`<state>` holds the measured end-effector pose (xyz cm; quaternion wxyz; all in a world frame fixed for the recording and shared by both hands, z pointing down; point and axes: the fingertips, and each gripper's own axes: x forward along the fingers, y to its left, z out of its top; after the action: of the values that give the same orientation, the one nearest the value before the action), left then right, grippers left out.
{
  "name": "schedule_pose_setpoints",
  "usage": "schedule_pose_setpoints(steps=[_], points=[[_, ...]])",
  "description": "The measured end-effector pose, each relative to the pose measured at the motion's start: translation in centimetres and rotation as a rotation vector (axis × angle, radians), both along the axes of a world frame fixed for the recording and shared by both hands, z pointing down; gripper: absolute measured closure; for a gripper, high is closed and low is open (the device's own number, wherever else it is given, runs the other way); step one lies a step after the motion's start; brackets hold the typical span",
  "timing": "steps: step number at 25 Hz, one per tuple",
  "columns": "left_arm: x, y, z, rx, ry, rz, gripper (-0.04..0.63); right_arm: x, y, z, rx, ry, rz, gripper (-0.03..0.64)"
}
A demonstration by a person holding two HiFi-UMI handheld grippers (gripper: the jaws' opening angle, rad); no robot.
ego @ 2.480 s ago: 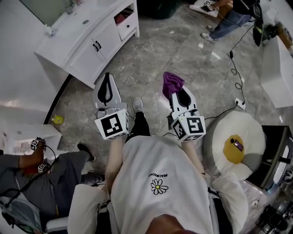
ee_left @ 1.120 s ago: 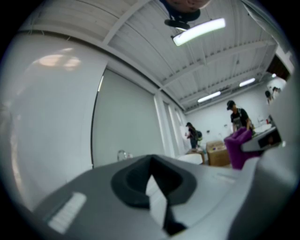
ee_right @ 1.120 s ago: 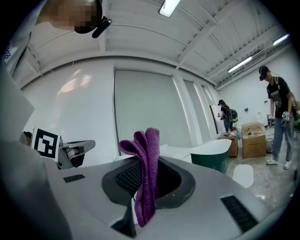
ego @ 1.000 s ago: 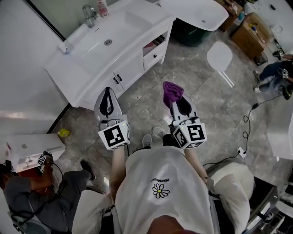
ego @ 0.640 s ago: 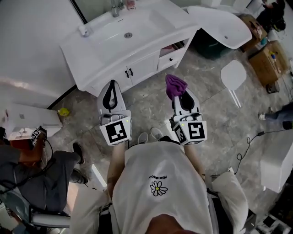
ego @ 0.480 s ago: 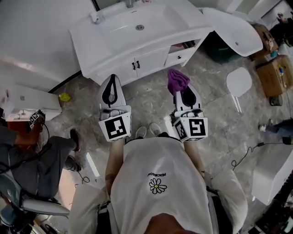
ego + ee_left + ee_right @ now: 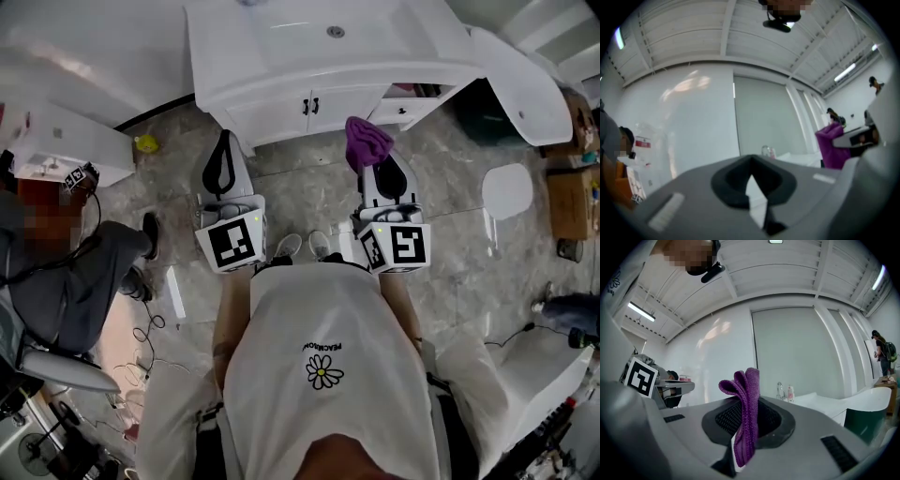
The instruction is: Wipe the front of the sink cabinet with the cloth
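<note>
The white sink cabinet [image 7: 272, 111] stands straight ahead at the top of the head view, its two doors closed with black handles [image 7: 308, 106]. My right gripper [image 7: 375, 161] is shut on a purple cloth [image 7: 367, 141], which sticks up out of the jaws [image 7: 744, 394]. The cloth hangs over the floor just short of the cabinet's front, not touching it. My left gripper [image 7: 223, 141] is held level beside it, shut with nothing between its jaws [image 7: 751, 164]. Both grippers are in front of the cabinet, apart from it.
A drawer [image 7: 405, 109] at the cabinet's right end stands open. A white basin [image 7: 525, 80] and a white stool [image 7: 507, 190] lie to the right. A seated person [image 7: 66, 253] is at the left, with a yellow object [image 7: 145, 143] on the marble floor.
The person has turned and stepped toward the cabinet, which now sits squarely ahead and closer. Both grippers keep the same pose, the right one still holding the cloth.
</note>
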<state>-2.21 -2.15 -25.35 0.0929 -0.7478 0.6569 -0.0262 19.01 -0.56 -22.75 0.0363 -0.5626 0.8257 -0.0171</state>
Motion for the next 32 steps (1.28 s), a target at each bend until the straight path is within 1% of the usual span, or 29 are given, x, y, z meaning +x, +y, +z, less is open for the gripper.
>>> schedule_pose_setpoints(steps=[5,9,12,15,18,22,25,27,30,32], points=[[-0.8,0.6,0.8,-0.022,-0.007,-0.038,0.591,-1.2,-0.3,0.4,-0.006,0.007,-0.051,0.561],[-0.9,0.7,0.4,-0.008,0.027,-0.06,0.591,-1.7,-0.7,0.5,-0.008,0.01,-0.089,0.561],[-1.2,0.7,0.3,-0.021,0.002,-0.072,0.591,-2.1,-1.1,0.5,-0.01,0.008,-0.122,0.561],[-1.9,0.7,-0.1,-0.014,-0.008,-0.072,0.591,-2.6,-1.3,0.5,-0.014,0.005,-0.14,0.561],[-2.9,-0.2,0.3,-0.001,-0.013,-0.052,0.591,-3.1,-2.1,0.4,-0.002,0.004,-0.118,0.561],[-4.5,-0.8,0.8,-0.01,-0.002,-0.016,0.591,-3.9,-1.7,0.1,0.001,0.0,-0.056,0.561],[-5.7,-1.3,0.3,0.007,0.025,0.007,0.591,-4.9,-1.6,0.6,-0.014,0.009,-0.036,0.561],[-6.6,-1.6,1.0,-0.004,0.031,0.018,0.591,-5.8,-1.6,1.4,-0.038,0.008,-0.022,0.561],[-7.9,-2.0,2.4,-0.021,0.032,0.014,0.591,-7.3,-1.5,2.6,-0.06,0.003,-0.023,0.561],[-8.3,-2.2,3.3,-0.03,0.02,0.005,0.591,-7.8,-1.6,3.2,-0.068,0.006,-0.04,0.561]])
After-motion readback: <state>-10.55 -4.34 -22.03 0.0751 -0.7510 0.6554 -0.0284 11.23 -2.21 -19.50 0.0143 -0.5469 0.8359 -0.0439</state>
